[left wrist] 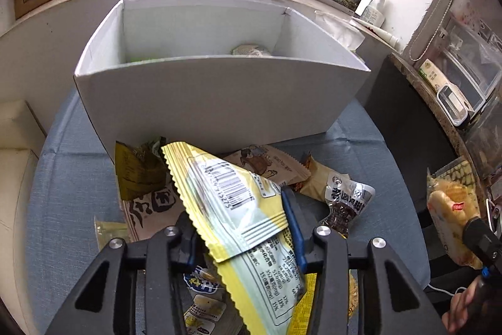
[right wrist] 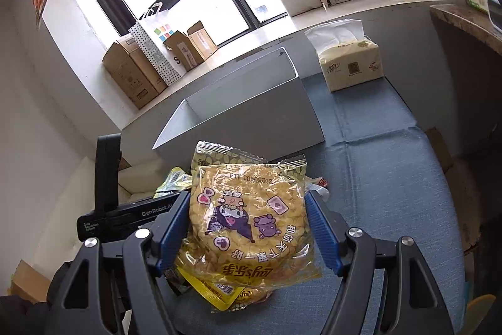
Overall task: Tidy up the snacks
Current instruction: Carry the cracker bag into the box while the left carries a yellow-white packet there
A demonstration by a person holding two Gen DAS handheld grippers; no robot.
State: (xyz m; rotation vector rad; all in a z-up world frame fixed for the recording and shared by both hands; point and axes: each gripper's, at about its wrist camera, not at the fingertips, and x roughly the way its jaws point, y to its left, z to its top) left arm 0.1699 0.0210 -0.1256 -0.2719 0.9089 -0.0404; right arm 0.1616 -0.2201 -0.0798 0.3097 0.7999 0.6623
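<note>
My left gripper [left wrist: 241, 228] is shut on a yellow and pale green snack packet [left wrist: 232, 209], held above a pile of snacks in front of the white box [left wrist: 219, 96]. The box is open on top, with a wrapped snack [left wrist: 251, 51] inside. My right gripper [right wrist: 244, 228] is shut on a clear bag of round yellow crackers [right wrist: 248, 212], lifted over the blue cloth [right wrist: 392, 178]; the same bag shows at the right of the left wrist view [left wrist: 451, 209]. Loose packets lie below: a dark meat snack [left wrist: 345, 206], a beige packet [left wrist: 266, 162] and an olive packet [left wrist: 138, 171].
The white box stands at the back of the blue-clothed table [left wrist: 62, 209], under a window ledge with cardboard boxes [right wrist: 135, 74]. A tissue pack [right wrist: 348, 62] sits right of the box. A counter with a scale [left wrist: 455, 105] lies to the right.
</note>
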